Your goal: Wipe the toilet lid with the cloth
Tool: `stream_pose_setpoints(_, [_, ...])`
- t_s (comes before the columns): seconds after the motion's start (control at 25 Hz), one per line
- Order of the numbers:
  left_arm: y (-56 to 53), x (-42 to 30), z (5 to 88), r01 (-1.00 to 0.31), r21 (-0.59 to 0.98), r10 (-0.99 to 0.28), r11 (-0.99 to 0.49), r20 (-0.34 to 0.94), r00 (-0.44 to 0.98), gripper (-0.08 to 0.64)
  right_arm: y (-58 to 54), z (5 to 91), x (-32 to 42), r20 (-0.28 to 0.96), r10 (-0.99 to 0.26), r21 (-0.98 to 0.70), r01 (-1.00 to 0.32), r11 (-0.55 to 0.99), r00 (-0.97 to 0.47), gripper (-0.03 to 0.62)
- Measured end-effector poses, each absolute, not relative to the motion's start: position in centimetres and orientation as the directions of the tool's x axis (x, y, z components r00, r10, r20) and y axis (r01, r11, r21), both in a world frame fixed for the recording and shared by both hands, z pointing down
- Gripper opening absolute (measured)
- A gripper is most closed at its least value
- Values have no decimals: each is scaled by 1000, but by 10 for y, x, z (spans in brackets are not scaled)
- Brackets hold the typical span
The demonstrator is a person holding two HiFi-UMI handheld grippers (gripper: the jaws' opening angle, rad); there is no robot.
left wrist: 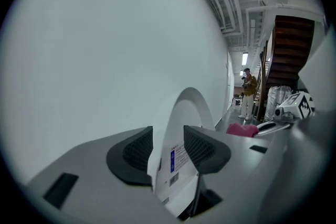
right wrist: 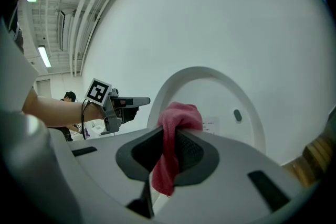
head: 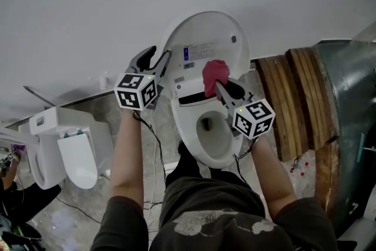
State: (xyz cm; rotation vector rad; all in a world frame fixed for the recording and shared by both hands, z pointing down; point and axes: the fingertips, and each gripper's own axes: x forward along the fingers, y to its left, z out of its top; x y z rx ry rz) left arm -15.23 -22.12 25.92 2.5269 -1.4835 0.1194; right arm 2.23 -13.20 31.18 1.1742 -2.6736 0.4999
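Cloth (right wrist: 178, 115) tight in right tongs (right wrist: 169, 140); left tongs (left wrist: 168, 140) tight on lid (head: 202, 32) rim — bowl (head: 212, 147) partly hidden

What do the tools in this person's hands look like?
The left gripper and right gripper have pale grey bodies, black ribbed pads, a white cube of black square markers and a thin dark cable each. The person wears a dark short-sleeved top.

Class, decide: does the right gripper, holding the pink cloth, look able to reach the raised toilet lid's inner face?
Probably yes. The right gripper holds the cloth just before the upright toilet lid, with nothing between; the left gripper clamps only its side edge.
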Motion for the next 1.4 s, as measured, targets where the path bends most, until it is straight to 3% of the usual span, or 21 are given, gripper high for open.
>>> stream_pose_setpoints(0.64, [-258, -149, 277, -786, 155, -763, -599, 187, 618, 188, -164, 321, -13, 310, -703, -243, -768, 593, -640, 43])
stream_pose_setpoints(0.88, [-266, -143, 280, -723, 187, -701, -665, 178, 690, 249, -176, 324, -23, 317, -712, -247, -779, 576, -627, 43])
stream_pose_setpoints(1.4, [-270, -127, 275, -685, 204, -664, -700, 167, 729, 244, -188, 324, -23, 314, -732, -247, -797, 552, -605, 43])
